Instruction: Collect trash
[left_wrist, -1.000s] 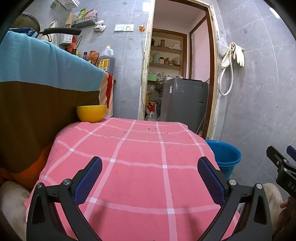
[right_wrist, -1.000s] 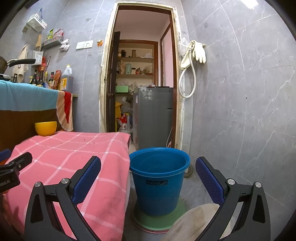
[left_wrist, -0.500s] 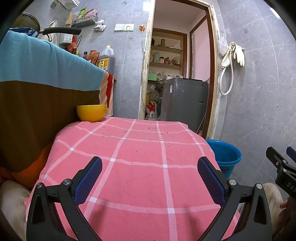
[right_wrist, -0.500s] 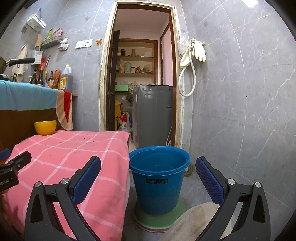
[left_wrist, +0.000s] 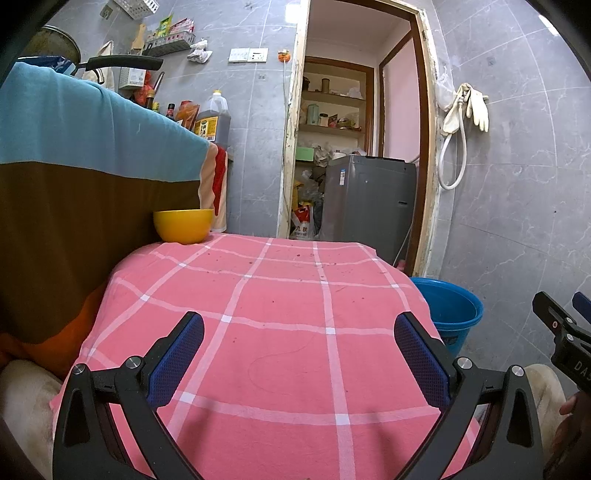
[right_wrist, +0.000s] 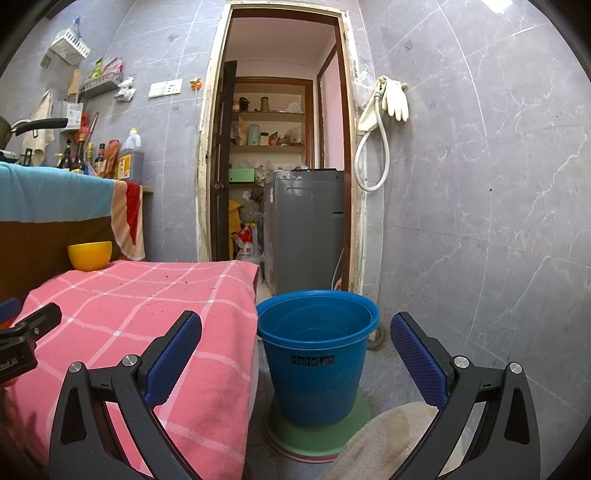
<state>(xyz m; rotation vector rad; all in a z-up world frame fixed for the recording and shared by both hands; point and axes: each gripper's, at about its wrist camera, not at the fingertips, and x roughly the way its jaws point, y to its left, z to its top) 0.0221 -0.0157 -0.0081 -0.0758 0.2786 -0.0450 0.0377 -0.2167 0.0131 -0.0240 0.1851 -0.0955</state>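
Above pink-checked desk (left_wrist: 280, 332): left tool (left_wrist: 299, 354) spread wide, holding nothing, blue pads over cloth. Small dark crumbs (left_wrist: 295, 256) scattered on desk's far part. Yellow bowl (left_wrist: 183, 225) on desk's far left corner. Right tool (right_wrist: 295, 354) beside desk's right edge, also spread, empty. Blue bucket (right_wrist: 317, 354) on floor just right of desk, on green disc (right_wrist: 317, 432), framed between right tool's pads.
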